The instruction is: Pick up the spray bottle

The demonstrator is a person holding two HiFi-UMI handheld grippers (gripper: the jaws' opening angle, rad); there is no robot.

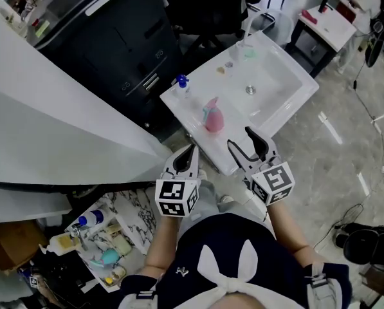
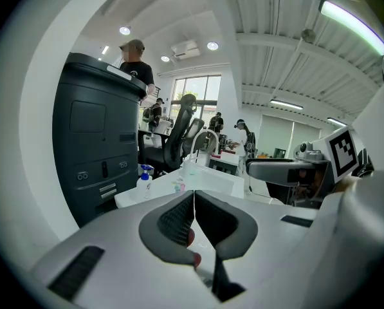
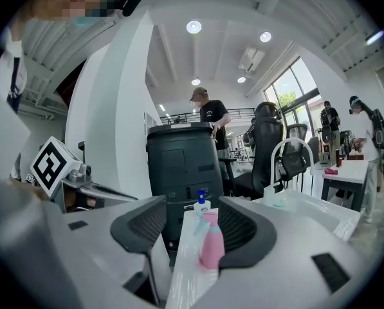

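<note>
The pink spray bottle (image 1: 212, 116) with a pale teal top stands upright on the white sink unit's (image 1: 192, 111) near rim. My right gripper (image 1: 241, 141) is open just short of that rim; in the right gripper view the spray bottle (image 3: 212, 243) shows ahead between the spread jaws of the right gripper (image 3: 192, 201), apart from both pads. My left gripper (image 1: 190, 150) hangs beside it to the left, its jaws pressed together with nothing held. In the left gripper view the left gripper (image 2: 194, 201) hides most of the bottle.
A blue-capped pump bottle (image 1: 182, 84) stands on the rim's left corner. The basin (image 1: 269, 89) and tap (image 1: 249, 24) lie beyond. A dark cabinet (image 1: 114, 37) stands left of the sink, with a person in a cap (image 3: 208, 111) behind it. Cluttered items (image 1: 101, 237) lie at lower left.
</note>
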